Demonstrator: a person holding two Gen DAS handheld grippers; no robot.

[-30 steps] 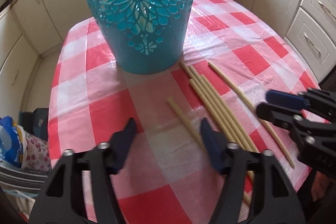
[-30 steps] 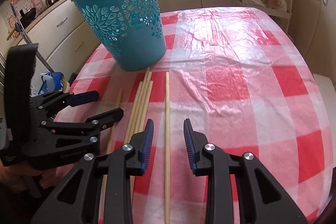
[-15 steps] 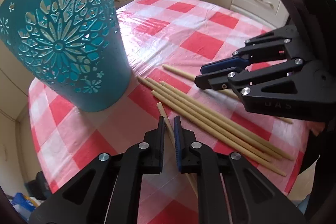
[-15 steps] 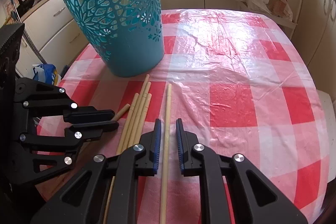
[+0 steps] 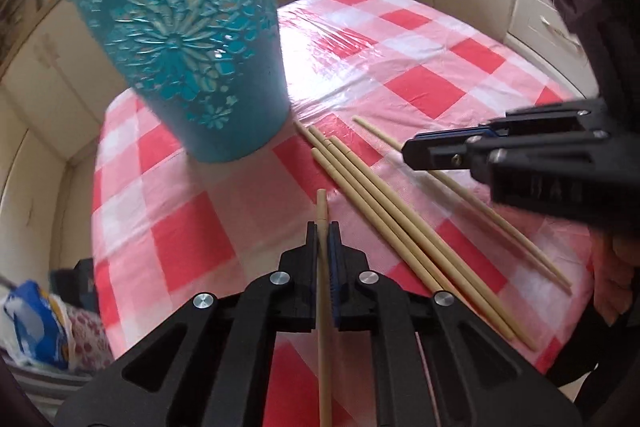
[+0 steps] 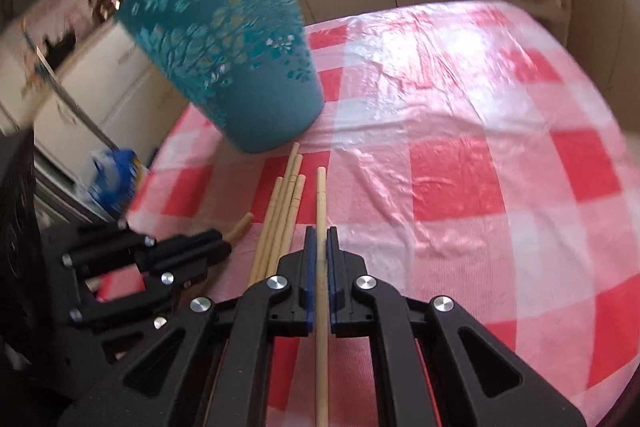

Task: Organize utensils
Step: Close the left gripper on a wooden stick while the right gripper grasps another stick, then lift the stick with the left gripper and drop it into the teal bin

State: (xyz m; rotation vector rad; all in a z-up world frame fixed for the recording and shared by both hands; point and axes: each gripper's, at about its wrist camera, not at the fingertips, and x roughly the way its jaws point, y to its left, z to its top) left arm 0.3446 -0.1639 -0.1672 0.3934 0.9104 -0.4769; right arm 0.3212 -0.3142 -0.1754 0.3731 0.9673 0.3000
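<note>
Both sets of jaws closed since a second ago. Left gripper (image 5: 322, 231) clamped on one chopstick (image 5: 321, 205), right gripper (image 6: 320, 235) clamped on another chopstick (image 6: 321, 195). Four loose chopsticks (image 5: 360, 183) on checked tablecloth (image 5: 420, 91) beside teal basket (image 5: 192, 55).

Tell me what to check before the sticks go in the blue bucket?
1. Left claw shut on its stick: ok.
2. Right claw shut on its stick: ok.
3. Blue bucket standing upright on the table: ok.
4. Bucket mouth free to drop sticks in: cannot tell, the rim is out of view or blurred.
5. Loose sticks clear of both claws: ok, they lie between the claws.
6. Claws apart from each other: ok.
</note>
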